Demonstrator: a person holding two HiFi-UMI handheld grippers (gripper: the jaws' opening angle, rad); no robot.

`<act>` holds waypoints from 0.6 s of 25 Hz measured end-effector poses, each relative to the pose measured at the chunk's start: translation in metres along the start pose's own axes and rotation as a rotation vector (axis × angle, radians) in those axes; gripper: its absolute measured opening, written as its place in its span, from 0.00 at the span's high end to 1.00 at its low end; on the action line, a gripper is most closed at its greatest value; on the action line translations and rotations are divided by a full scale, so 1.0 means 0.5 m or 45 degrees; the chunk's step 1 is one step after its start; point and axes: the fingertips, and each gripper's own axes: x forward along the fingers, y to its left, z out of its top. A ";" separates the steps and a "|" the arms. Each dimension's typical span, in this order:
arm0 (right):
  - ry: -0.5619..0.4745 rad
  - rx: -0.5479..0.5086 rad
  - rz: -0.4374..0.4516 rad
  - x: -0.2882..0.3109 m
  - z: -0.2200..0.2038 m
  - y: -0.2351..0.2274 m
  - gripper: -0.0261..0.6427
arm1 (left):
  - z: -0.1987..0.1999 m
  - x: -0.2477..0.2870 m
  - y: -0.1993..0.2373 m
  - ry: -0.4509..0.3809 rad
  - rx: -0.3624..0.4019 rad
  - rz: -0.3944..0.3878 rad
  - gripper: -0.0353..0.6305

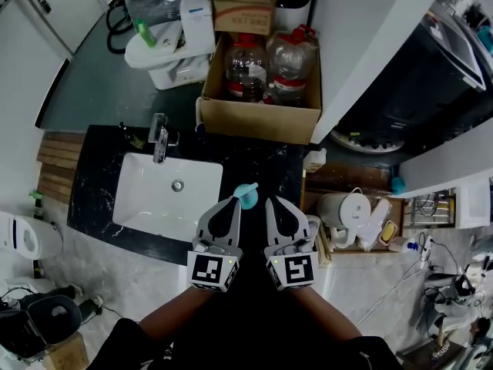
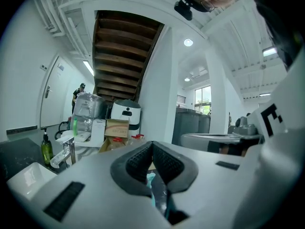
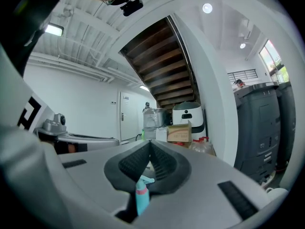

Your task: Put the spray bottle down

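Note:
A spray bottle with a light blue head stands on the black counter, right of the sink. In the head view my left gripper and right gripper hover side by side above it, their tips on either side of its head. Both are shut, pads meeting, with nothing between them. In the left gripper view the bottle shows as a teal sliver below the closed left gripper. Under the closed right gripper, in the right gripper view, the bottle shows its blue head and pink collar.
A white sink with a chrome faucet lies to the left. Behind the counter is a cardboard box holding water jugs. To the right, a white kettle sits on a wooden shelf. A white wall corner rises at the right.

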 end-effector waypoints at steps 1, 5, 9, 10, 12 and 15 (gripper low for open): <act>0.004 -0.008 -0.004 0.001 0.000 -0.001 0.94 | -0.001 0.003 -0.002 0.000 -0.006 -0.016 0.93; 0.009 -0.008 -0.024 0.002 -0.003 -0.005 0.94 | -0.015 0.012 -0.003 0.015 -0.027 -0.050 0.93; 0.025 -0.005 -0.037 -0.002 -0.012 -0.010 0.94 | -0.024 0.021 -0.009 0.035 -0.031 -0.065 0.93; 0.027 -0.003 -0.040 -0.003 -0.014 -0.011 0.94 | -0.025 0.021 -0.012 0.035 -0.032 -0.074 0.93; 0.028 0.002 -0.051 -0.004 -0.017 -0.012 0.94 | -0.025 0.021 -0.017 0.027 -0.039 -0.093 0.93; 0.029 -0.004 -0.062 -0.001 -0.017 -0.013 0.94 | -0.028 0.017 -0.017 0.025 -0.048 -0.103 0.93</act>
